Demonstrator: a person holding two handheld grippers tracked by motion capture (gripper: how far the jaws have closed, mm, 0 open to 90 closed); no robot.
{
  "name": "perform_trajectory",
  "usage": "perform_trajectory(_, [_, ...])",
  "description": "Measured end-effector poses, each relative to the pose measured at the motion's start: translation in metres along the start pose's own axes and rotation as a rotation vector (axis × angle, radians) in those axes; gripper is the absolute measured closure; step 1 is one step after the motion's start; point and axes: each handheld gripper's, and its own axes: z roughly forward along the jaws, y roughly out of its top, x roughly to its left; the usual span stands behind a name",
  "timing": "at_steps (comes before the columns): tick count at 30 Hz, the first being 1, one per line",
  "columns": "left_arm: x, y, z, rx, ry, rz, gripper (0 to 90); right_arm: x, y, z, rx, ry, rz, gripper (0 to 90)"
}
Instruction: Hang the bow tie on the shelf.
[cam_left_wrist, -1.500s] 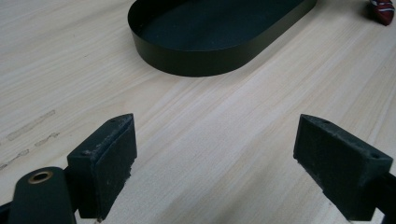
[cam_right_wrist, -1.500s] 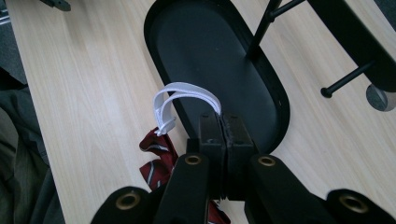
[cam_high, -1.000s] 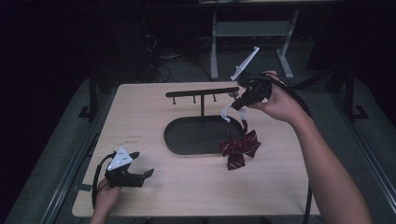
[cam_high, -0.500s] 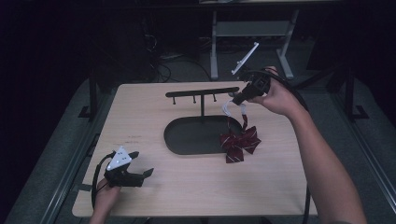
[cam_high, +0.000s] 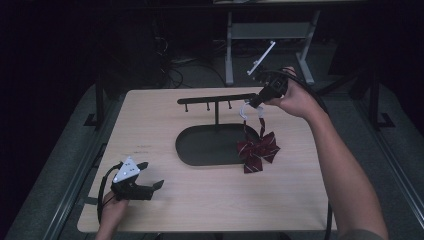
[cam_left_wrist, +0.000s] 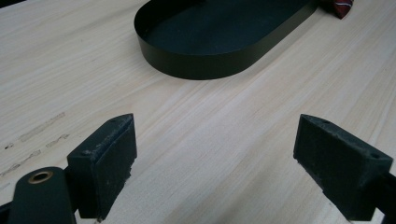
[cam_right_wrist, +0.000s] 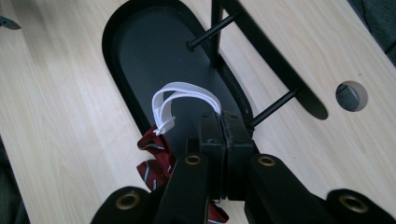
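A dark red striped bow tie (cam_high: 258, 150) hangs by its white elastic strap (cam_high: 246, 110) over the right end of the black oval tray (cam_high: 200, 147). My right gripper (cam_high: 256, 101) is shut on that white strap (cam_right_wrist: 186, 100), just below the right end of the black hanger rack bar (cam_high: 217, 99). In the right gripper view the bow tie (cam_right_wrist: 156, 161) dangles under the shut jaws, with the rack's pegs (cam_right_wrist: 275, 106) close by. My left gripper (cam_high: 150, 175) rests open on the table at the front left; nothing lies between its pads (cam_left_wrist: 105, 154).
The rack's post stands in the tray (cam_left_wrist: 205, 65). A round hole (cam_right_wrist: 351, 95) pierces the wooden table (cam_high: 165, 205) near the rack. A white metal frame (cam_high: 270, 30) stands on the floor behind the table.
My right gripper has lifted the strap higher and back towards the rack's right end, and the bow tie has swung up with it. The left gripper has stayed put.
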Motion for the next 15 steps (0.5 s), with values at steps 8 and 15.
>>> perform_trajectory(8, [0.001, 0.000, 0.000, -0.003, -0.002, -0.002, 13.0, -0.009, 0.008, 0.001, 0.010, -0.007, 0.015, 88.6])
perform_trajectory(15, [0.001, 0.000, -0.001, -0.003, -0.001, -0.002, 13.0, -0.016, 0.011, 0.005, 0.022, -0.016, 0.029, 88.5])
